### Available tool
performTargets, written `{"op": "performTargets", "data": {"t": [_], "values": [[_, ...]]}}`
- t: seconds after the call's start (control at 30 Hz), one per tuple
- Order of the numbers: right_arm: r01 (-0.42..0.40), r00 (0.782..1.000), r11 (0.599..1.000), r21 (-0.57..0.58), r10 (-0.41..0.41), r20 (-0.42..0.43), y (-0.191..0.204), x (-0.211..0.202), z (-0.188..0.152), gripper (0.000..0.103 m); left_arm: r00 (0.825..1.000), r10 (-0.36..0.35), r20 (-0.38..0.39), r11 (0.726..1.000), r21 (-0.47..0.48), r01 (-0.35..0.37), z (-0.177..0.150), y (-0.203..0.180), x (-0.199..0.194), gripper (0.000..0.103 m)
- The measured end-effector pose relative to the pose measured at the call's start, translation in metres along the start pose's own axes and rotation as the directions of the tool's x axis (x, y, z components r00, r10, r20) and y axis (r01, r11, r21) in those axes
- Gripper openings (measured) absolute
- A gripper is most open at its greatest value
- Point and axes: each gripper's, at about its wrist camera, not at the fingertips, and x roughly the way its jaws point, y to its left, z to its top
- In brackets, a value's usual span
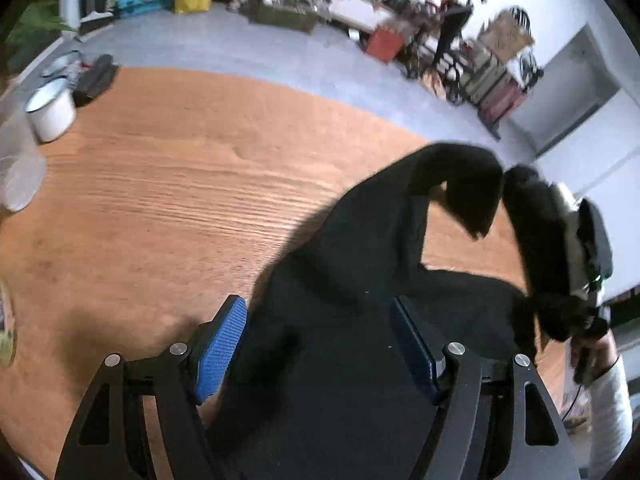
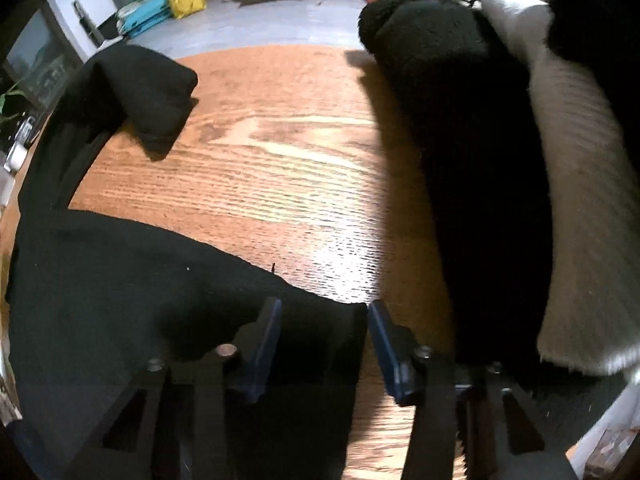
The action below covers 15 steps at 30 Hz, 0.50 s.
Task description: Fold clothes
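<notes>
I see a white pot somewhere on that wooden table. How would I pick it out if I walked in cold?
Start at the big wooden table with the black garment spread on it, then look to its far corner, well away from the cloth. There stands a white enamel mug with a dark rim, beside a flat black object. It is the only upright white vessel there.

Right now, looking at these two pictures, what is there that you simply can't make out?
- What kind of black garment it is: both views cut it off.
- Whether the right gripper pinches the cloth edge: right wrist view, too dark.
- Shelf clutter: left wrist view, blurred and small.
- White cup contents: left wrist view, hidden by its rim.
</notes>
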Motion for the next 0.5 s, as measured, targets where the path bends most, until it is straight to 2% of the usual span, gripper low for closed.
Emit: {"op": "performTargets", "data": {"t": [0.07,0.17,0.23,0.4,0.47,0.5], "values": [[0.001,1.000,1.000,-0.016,-0.001,-0.008,0.000,0.007,0.007,0.049,0.999,0.011,-0.039,1.000,0.001,-0.011,0.002,-0.002,0.015,0.074],[-0.017,1.000,1.000,-0.013,0.017,-0.010,-0.005,0.008,0.014,0.050,0.994,0.079,-0.074,0.997,0.000,-0.079,0.000,0.001,0.030,0.074],[-0.022,1.000,1.000,-0.014,0.021,-0.017,-0.007,0.010,0.017,0.050,0.989,0.119,-0.084,0.993,-0.001,-0.119,-0.002,0.001,0.039,0.074],[-0.017,0.999,0.999,-0.032,0.015,-0.037,-0.003,0.021,0.020,0.050,0.985,0.152,-0.083,0.987,0.074,-0.146,-0.008,-0.011,0.052,0.072],[-0.022,0.999,0.999,-0.035,0.020,-0.040,-0.001,0.025,0.021,0.049,0.979,0.191,-0.075,0.978,0.104,-0.183,-0.007,-0.018,0.053,0.047],[-0.026,0.999,0.999,-0.037,0.024,-0.038,0.001,0.026,0.023,0.048,0.974,0.214,-0.073,0.972,0.118,-0.205,-0.006,-0.020,0.053,0.017]]}}
